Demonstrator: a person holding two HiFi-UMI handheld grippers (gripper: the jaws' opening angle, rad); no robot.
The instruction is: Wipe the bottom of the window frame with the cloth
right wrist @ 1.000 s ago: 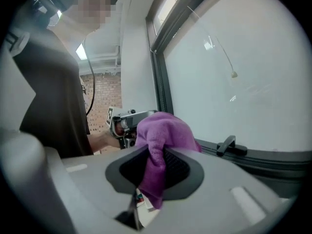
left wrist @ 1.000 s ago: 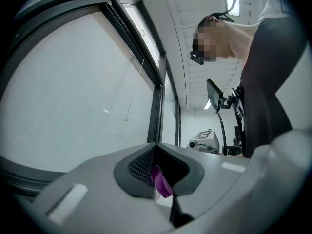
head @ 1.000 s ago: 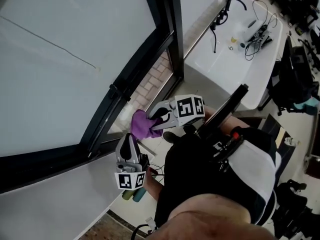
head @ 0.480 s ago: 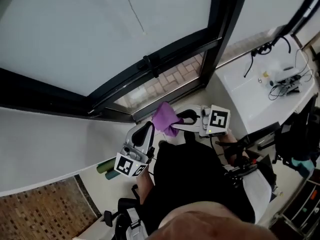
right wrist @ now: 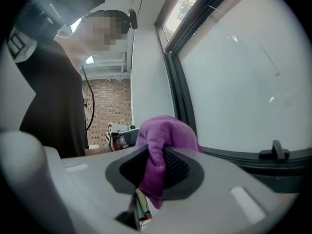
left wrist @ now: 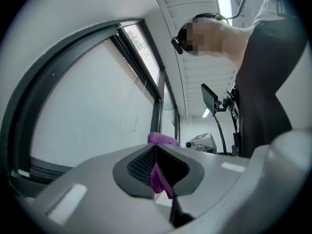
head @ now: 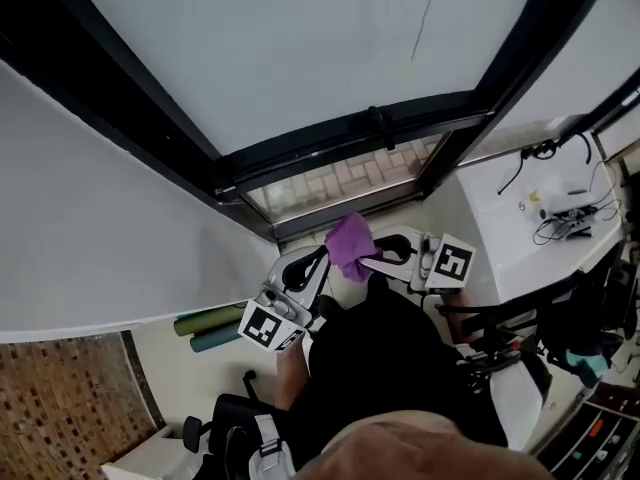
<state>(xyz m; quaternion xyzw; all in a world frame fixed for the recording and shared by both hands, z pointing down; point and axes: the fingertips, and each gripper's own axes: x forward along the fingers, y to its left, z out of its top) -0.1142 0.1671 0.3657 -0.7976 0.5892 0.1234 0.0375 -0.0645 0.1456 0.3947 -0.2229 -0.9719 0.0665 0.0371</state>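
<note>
A purple cloth (head: 350, 240) hangs between my two grippers, just below the dark bottom rail of the window frame (head: 340, 140). My left gripper (head: 322, 260) is shut on a thin fold of the cloth (left wrist: 163, 139), which runs down between its pads. My right gripper (head: 372, 260) is shut on a thicker bunch of the cloth (right wrist: 163, 130), and a small label (right wrist: 143, 208) hangs under its jaws. In the right gripper view the frame's bottom rail (right wrist: 243, 157) lies apart from the cloth, on its right. A black handle (head: 378, 123) sits on the rail.
Brick paving (head: 340, 180) shows through the low pane. A white wall panel (head: 90, 228) is at left, and a white worktop (head: 520, 243) with cables at right. Green rolls (head: 205, 330) lie on the floor at lower left. The person's dark torso fills the bottom.
The head view has swung, so the window now spans the top. My left gripper has moved up to the cloth and taken a fold. The right gripper still holds it.
</note>
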